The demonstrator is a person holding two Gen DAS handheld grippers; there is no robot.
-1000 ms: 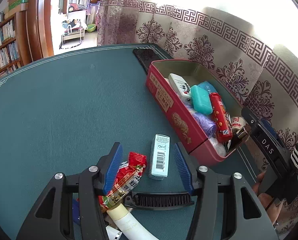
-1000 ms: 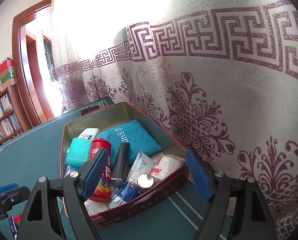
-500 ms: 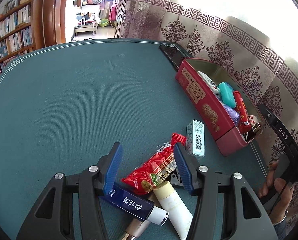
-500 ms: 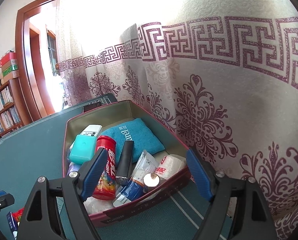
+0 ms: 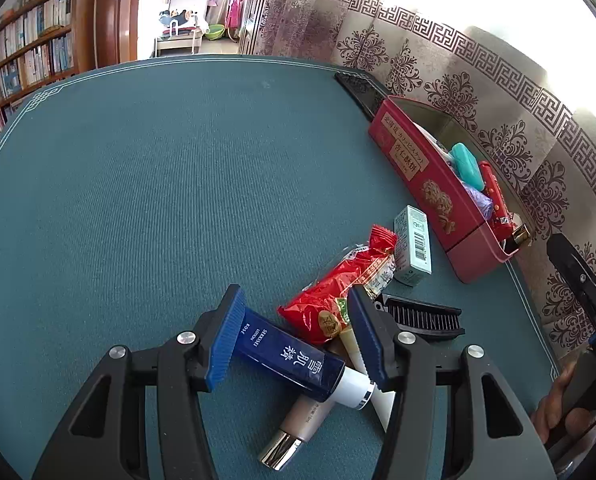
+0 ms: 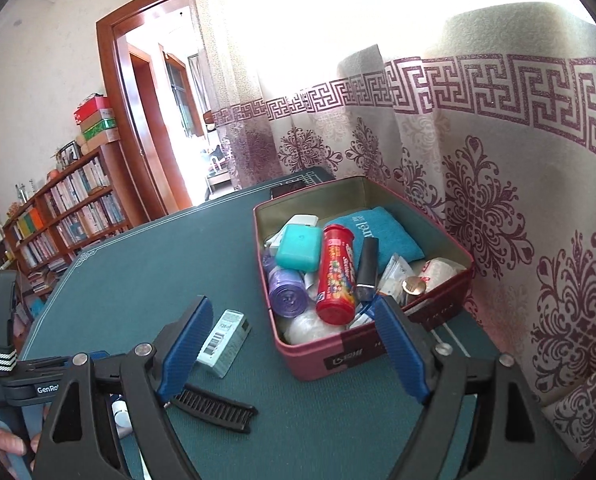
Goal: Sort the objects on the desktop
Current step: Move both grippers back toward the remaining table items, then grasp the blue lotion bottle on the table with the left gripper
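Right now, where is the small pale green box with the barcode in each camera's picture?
Left wrist: the box lies right of centre, between the red snack packet and the red tin.
Right wrist: the box lies lower left, left of the tin.
Shared landmark: the black comb.

Patterned curtain (image 6: 478,160) (purple motifs) behind; bookshelf (image 6: 58,220) beside wooden doorway (image 6: 138,120).

One tin (image 6: 362,354), three tubes (image 5: 286,354), one comb (image 5: 422,316), one carton (image 5: 412,240), one snack packet (image 5: 338,288).
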